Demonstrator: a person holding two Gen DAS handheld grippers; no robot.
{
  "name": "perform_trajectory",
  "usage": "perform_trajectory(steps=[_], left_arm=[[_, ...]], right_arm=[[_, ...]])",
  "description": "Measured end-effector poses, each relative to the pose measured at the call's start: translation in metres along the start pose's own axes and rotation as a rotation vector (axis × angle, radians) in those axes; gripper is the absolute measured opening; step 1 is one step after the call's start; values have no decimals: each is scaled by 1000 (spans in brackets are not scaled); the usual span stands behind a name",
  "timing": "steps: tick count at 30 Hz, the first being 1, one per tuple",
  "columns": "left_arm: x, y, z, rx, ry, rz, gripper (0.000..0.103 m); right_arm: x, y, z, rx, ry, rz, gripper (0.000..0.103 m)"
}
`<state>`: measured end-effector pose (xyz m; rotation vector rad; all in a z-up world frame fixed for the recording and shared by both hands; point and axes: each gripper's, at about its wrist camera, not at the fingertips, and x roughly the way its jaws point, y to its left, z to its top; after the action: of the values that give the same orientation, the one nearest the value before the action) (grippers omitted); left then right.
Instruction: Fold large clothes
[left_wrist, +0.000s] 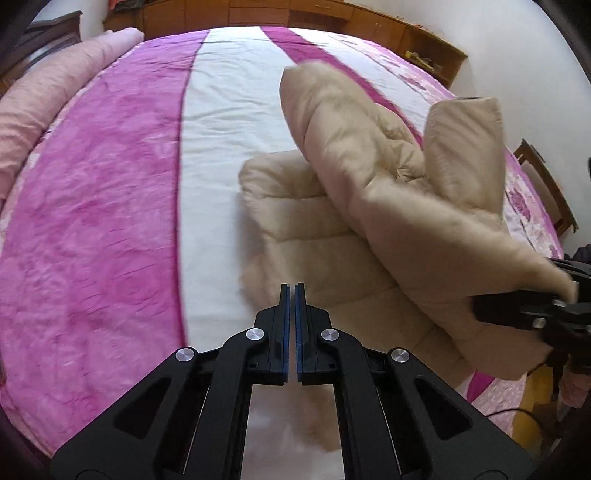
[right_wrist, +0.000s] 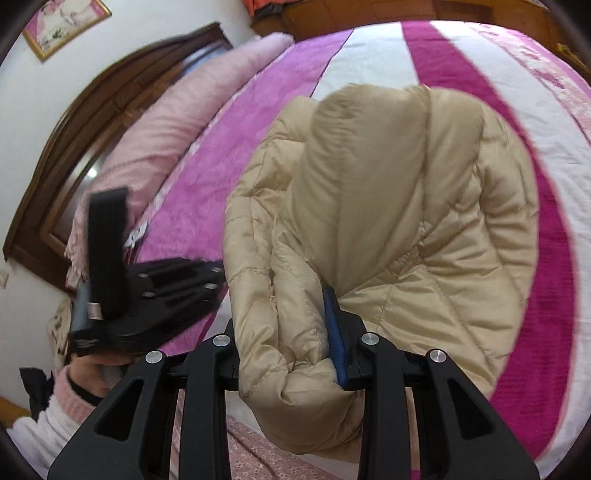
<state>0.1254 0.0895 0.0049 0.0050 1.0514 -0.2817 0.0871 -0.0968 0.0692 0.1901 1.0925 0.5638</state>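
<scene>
My right gripper (right_wrist: 295, 332) is clamped on a thick fold of the beige padded coat (right_wrist: 388, 206), lifting it over the pink-and-white striped bedspread (left_wrist: 110, 206); my left gripper (left_wrist: 291, 295) hangs beside it with its pads together, holding nothing

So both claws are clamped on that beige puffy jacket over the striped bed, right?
Not quite. Only the right claw is clamped on the beige puffy jacket, as the right wrist view shows. The left claw is shut on nothing: in the left wrist view its fingers meet with no fabric between them, above the striped bed.
</scene>
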Motion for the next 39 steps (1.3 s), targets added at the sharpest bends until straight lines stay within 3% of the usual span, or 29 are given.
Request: perform_trajectory(steps=[6,14,17,21,24,26,28,31,39], left_arm=[[-5,29,-8,-32,-2,5,2],[1,37,-13,-27,11,4,2],[0,38,-14,-30,15,13,2],[-9,38,-16,-42,12,11,3],[-18,37,-18,-34,2,25,4],[-26,37,-18,-44,-5,25,6],[-32,37,-18,-61,-11,17,20],[-43,32,-18,-52,-27,26,33],[-63,9,-7,-35,-54,48,47]], right_arm=[[37,8,-3,0,58,-10,34],[49,8,-10,26,54,-1,41],[48,6,-11,43,42,20,47],[33,10,-11,74,19,82,69],[11,19,-12,63,0,84,71],[-2,23,-12,72,-16,98,74],[-18,26,-14,78,-39,115,77],[-37,28,-17,80,-75,124,79],[-83,6,-28,155,-92,173,86]])
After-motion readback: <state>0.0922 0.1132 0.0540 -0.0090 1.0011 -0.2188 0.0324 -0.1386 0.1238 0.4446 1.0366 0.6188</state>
